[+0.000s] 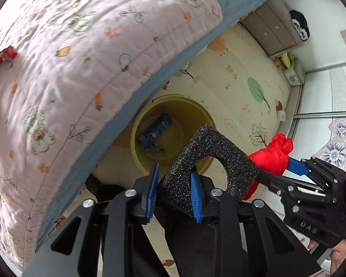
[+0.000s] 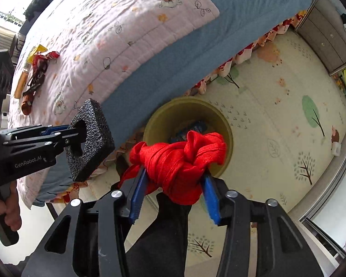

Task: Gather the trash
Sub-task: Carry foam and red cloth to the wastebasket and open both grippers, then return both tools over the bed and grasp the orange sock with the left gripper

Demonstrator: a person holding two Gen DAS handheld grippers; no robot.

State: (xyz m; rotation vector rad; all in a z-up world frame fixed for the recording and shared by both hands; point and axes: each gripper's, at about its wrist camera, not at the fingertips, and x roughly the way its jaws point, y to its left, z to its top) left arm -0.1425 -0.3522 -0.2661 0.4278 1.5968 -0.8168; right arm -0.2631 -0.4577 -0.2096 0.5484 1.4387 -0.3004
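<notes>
The foam, a black block with a hole cut through it, sits between the blue pads of the left gripper; it lies against the right-hand pad, with a gap at the other, so whether it is clamped cannot be told. The red cloth, knotted into a bundle, fills the right gripper, both pads against it. Both hang above the bin, a yellow-green tub standing on the play mat just beside the bed. A blue wrapper lies in the bin's bottom. On the pink quilt, well apart from the bin, more litter lies scattered. A hand grips the left gripper's handle
</notes>
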